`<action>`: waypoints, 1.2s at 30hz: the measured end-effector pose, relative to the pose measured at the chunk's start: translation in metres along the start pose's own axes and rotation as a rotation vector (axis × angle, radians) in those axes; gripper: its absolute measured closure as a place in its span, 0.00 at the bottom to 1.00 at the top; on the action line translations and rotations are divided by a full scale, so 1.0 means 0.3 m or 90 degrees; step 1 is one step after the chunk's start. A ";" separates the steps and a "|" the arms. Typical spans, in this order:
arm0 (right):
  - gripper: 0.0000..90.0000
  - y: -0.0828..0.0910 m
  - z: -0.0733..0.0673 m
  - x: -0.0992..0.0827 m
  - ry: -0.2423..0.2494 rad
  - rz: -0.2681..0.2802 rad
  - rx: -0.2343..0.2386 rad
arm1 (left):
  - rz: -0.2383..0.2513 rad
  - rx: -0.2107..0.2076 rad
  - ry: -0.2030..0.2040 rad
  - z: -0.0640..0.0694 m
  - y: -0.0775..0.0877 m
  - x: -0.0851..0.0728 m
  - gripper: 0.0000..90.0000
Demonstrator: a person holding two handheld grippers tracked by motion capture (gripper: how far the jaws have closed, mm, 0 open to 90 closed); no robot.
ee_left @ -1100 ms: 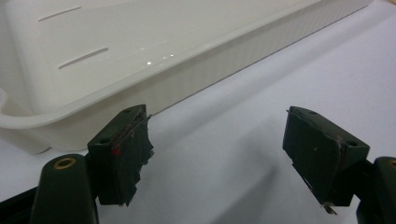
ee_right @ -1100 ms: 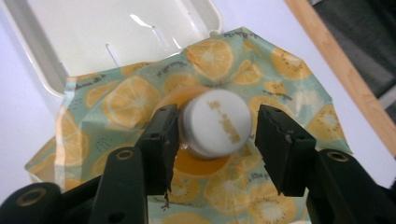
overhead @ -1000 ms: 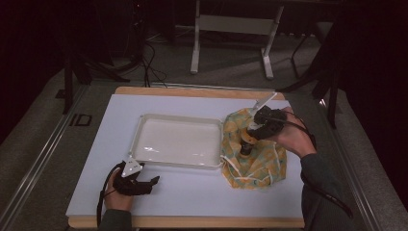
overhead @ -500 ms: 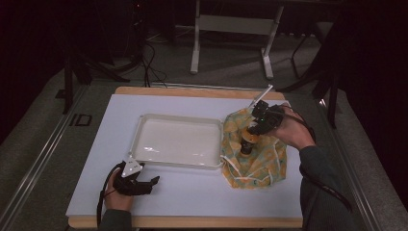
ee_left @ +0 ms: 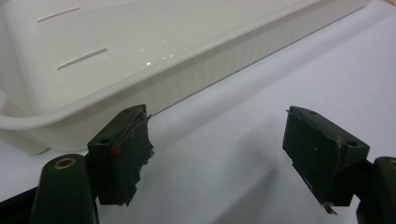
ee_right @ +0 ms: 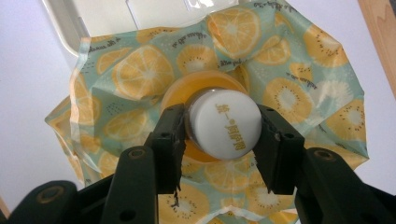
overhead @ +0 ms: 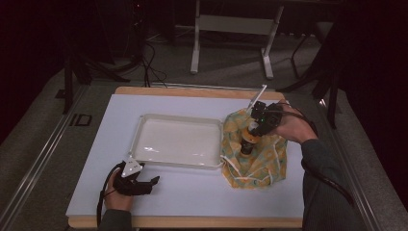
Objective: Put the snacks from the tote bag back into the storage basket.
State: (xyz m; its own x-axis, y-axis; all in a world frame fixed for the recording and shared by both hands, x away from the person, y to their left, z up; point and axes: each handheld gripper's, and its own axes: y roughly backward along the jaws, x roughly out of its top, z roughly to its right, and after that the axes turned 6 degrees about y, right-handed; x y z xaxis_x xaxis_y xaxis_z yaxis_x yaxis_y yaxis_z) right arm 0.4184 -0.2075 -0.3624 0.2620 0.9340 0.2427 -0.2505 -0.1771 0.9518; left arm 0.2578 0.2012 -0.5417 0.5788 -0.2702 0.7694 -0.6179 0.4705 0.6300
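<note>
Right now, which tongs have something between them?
The right tongs: they sit on either side of the white cap of the orange bottle standing on the fruit-print cloth. The left tongs gape over bare table beside the white tray.

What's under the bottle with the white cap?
The bottle stands on a fruit-print cloth. The cloth hides the table beneath, and the bottle covers its own base.

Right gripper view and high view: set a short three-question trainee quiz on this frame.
1. True or false: the right gripper has its jaws around the white round cap of the orange bottle.
2. What does the bottle stand on? A) white plastic tray B) citrus-print cloth bag C) bare table
3. Fill in: the left gripper is ____ beside the tray.

Key: 1 true; 2 B; 3 open
</note>
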 end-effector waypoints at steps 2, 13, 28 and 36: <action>0.62 0.000 0.006 0.000 -0.003 -0.003 0.008 | 0.001 -0.001 0.000 0.000 0.000 0.000 0.26; 0.62 -0.007 0.028 0.005 -0.018 -0.002 0.029 | 0.001 -0.001 0.000 0.000 0.000 0.000 0.26; 0.60 -0.015 0.036 0.010 -0.034 -0.001 0.025 | 0.001 -0.005 0.000 -0.001 0.000 0.000 0.26; 0.64 -0.006 0.040 -0.003 -0.066 -0.009 0.026 | 0.001 -0.005 -0.001 0.000 0.000 0.000 0.26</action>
State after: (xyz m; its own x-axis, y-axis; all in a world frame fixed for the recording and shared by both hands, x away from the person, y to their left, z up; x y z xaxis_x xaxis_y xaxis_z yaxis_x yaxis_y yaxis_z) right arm 0.4297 -0.2117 -0.3621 0.3612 0.8995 0.2457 -0.2092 -0.1786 0.9614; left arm 0.2578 0.2013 -0.5417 0.5764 -0.2712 0.7709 -0.6150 0.4772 0.6277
